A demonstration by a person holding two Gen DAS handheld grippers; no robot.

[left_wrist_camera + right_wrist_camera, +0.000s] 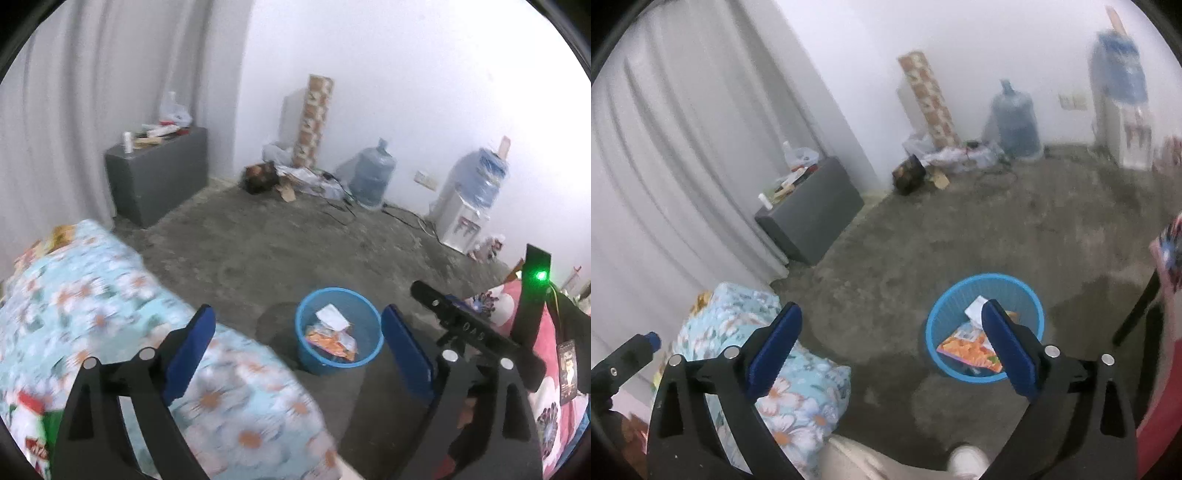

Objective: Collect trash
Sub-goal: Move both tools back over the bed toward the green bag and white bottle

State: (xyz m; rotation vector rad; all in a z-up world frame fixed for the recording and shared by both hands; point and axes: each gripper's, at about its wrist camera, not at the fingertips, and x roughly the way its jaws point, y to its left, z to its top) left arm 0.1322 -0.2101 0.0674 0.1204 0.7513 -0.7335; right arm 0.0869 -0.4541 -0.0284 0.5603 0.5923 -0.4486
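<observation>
Left gripper (pixel 299 339): blue pads spread wide apart with nothing between them, held in the air above the floor, aimed toward the bin.
Right gripper (pixel 890 332): blue pads also wide apart and empty; in its own view the right pad overlaps the near rim of the bin. From the left wrist view its black body (pixel 476 332) shows at the right edge with a green light lit above it.
Quilt (pixel 122 321): light blue with white and orange flowers, bundled just left of both grippers; motion blur softens it in the left view.
Person: a pale trouser leg and a white shoe (pixel 967 459) show at the bottom of the right wrist view.
Bin (pixel 338 330): round blue mesh basket standing on the floor just ahead, between the quilt and a red patterned cloth (pixel 546 369).
Trash (pixel 334 334): lies inside the bin, an orange wrapper with a white crumpled paper on top.
Floor (pixel 295 240): rough grey, bare around the bin.
Grey cabinet (pixel 159 175): against the curtain (pixel 92 92), small items and a plastic bag piled on top.
Far wall: a tall patterned box (pixel 314 120) standing upright, litter and cables at its foot, a blue water jug (pixel 373 173) on the floor, a water dispenser (pixel 467 206) with a jug on top to the right.
</observation>
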